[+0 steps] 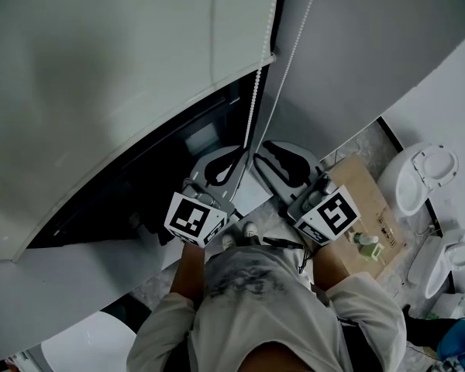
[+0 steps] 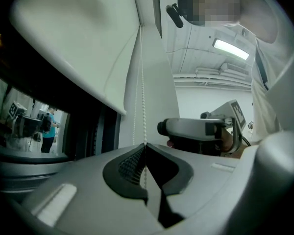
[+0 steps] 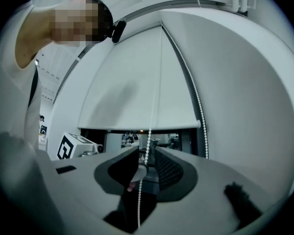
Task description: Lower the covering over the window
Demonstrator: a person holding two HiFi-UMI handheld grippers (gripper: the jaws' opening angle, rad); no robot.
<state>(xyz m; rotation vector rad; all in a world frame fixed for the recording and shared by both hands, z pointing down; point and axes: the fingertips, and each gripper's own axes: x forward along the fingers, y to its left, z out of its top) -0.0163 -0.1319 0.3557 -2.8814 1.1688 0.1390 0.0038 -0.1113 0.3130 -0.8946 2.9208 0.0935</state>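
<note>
Left gripper [image 2: 145, 147] jaws are clamping the cord [image 2: 142, 102]. Right gripper [image 3: 147, 156] jaws are standing apart around it. Blind [image 1: 116, 76] is hanging partly lowered at 10 o'clock.

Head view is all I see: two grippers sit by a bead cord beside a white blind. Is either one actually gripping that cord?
Observer: Yes. The left gripper view shows the left gripper with its jaws shut on the bead cord.
Operator: And the other one?
Observer: The right gripper is open. The cord hangs between its jaws and the pads are not pressing on it.
Operator: Can you see anything through the window?
Observer: In the left gripper view, a person in a teal top shows below the bottom edge of the blind.
</note>
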